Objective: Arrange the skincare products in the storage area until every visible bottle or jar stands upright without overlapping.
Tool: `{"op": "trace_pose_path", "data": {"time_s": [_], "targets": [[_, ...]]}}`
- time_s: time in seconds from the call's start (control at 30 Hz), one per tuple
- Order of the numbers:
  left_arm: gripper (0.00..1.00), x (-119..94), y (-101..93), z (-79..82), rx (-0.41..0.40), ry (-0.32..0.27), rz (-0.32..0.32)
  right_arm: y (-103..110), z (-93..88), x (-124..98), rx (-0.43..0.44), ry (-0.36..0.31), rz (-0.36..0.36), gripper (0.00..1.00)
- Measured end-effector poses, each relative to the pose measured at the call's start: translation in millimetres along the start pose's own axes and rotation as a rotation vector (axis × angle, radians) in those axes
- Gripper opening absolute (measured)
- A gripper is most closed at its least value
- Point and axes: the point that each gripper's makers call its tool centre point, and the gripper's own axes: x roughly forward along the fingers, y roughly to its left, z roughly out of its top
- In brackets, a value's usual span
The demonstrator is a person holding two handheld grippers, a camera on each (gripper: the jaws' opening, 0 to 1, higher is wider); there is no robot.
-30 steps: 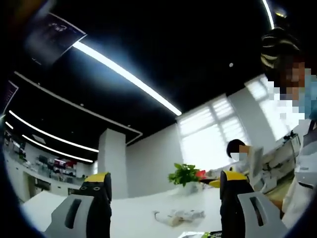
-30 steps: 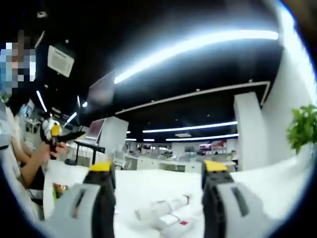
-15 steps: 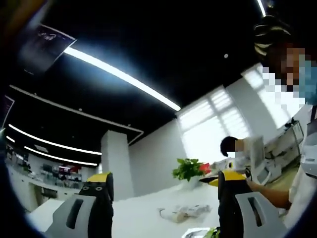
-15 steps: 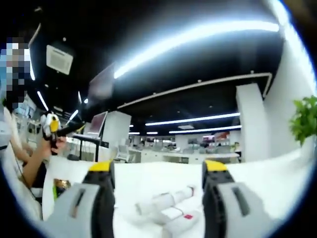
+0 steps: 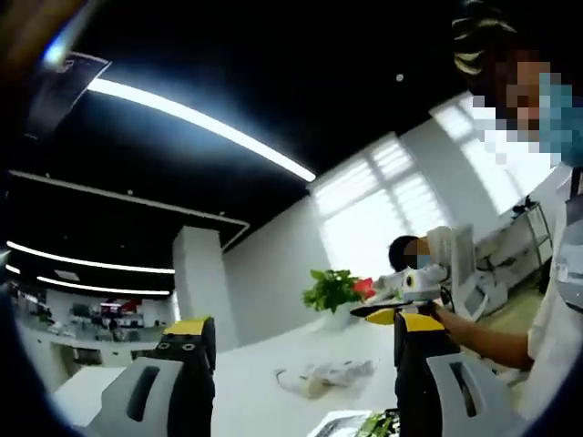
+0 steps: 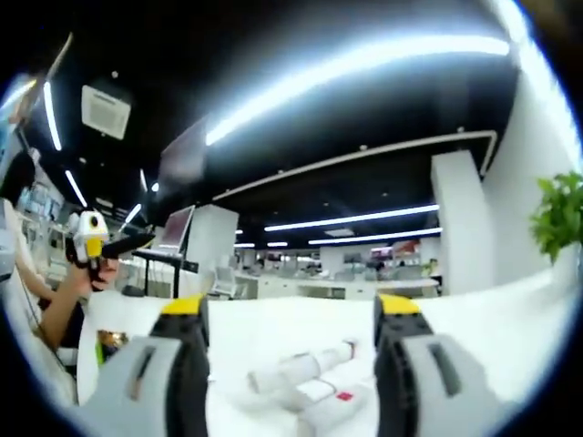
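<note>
Tubes (image 6: 305, 375) lie flat on the table (image 6: 264, 337), long axes running left to right, just ahead between the right gripper's (image 6: 290, 314) parted jaws; the left gripper (image 5: 296, 330), also apart, sits farther off.

No readable text; labels on white tubes (image 6: 301, 371) too blurred.

You are holding both cameras low, just above the white worktop (image 6: 273, 337), and both are tilting upward so the dark ceiling takes most of each view. Your left gripper view is facing the bright windows (image 5: 383, 209); your right is facing the open office. Both are catching the lying tubes (image 6: 301, 373) and the green plant (image 5: 332, 289).
</note>
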Motion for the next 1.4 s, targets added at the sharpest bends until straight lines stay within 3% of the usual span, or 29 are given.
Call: {"op": "trace_pose_path", "data": {"time_s": [0.13, 0.33, 0.5, 0.7, 1.0, 1.2, 1.4], "targets": [[0.82, 6, -7.4, 2.0, 0.004, 0.008, -0.033, 0, -0.7, 0, 0.0, 0.004, -0.001, 0.75], [0.82, 20, -16.0, -1.6, 0.11, 0.053, -0.042, 1, -1.6, 0, 0.002, 0.007, 0.0, 0.75], [0.81, 30, -10.9, -6.2, 0.231, 0.109, 0.008, 2, -1.9, 1, -0.005, 0.01, 0.002, 0.74], [0.8, 43, -15.6, -6.9, 0.25, 0.133, -0.026, 1, -2.9, 0, 0.005, 0.011, 0.0, 0.74], [0.8, 69, -20.9, -13.9, 0.384, 0.206, -0.061, -1, -4.4, 0, 0.009, 0.018, -0.008, 0.74], [0.81, 84, -26.1, -29.7, 0.455, 0.268, -0.082, -2, -3.5, 0, 0.008, 0.014, -0.012, 0.75], [0.79, 98, -18.2, -42.3, 0.65, 0.354, -0.076, -4, -3.5, -1, 0.015, 0.013, -0.017, 0.75]]}}
